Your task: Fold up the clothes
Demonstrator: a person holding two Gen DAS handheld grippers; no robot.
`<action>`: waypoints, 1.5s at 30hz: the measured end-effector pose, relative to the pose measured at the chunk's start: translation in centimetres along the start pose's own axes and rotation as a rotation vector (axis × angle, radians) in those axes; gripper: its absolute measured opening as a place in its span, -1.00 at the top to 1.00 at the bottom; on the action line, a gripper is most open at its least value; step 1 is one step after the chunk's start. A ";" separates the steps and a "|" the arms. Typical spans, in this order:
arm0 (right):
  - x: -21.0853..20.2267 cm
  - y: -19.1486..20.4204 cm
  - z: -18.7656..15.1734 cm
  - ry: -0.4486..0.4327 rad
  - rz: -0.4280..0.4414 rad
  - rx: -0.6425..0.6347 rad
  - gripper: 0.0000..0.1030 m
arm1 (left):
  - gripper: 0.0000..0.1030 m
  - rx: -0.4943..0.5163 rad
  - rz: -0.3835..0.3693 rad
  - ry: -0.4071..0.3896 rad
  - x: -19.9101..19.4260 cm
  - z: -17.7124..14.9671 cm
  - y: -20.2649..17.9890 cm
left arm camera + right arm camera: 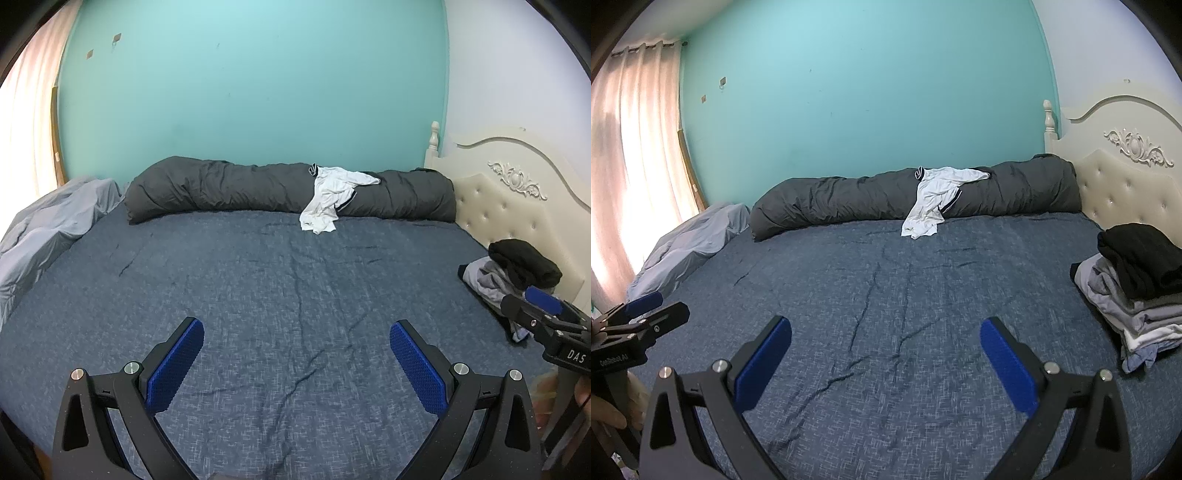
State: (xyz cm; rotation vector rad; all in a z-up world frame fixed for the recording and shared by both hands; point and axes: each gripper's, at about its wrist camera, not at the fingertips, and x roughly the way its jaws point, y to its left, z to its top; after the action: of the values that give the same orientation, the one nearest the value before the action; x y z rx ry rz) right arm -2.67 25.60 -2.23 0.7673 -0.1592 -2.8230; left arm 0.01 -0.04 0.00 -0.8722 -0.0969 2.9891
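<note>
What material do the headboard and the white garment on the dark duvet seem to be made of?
Headboard: probably cream leather or faux leather, smooth with a slight sheen and button tufting, in a painted carved frame. White garment: thin, soft fabric, perhaps cotton jersey; it drapes limply and creases.

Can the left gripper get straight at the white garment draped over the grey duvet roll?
Probably yes. The left gripper is open and empty, only bare blue sheet lies before the white garment, and the folded pile sits off right. It needs a long reach.
</note>
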 end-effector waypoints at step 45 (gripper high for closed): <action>0.5 -0.4 0.5 0.008 -0.013 -0.005 -0.99 | -0.99 0.006 -0.031 0.006 0.5 -0.4 -1.2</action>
State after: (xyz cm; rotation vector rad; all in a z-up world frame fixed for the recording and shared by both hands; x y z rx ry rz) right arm -3.43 25.90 -2.16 0.7817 -0.1462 -2.8304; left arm -0.17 1.20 -0.47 -0.8714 -0.0996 2.9566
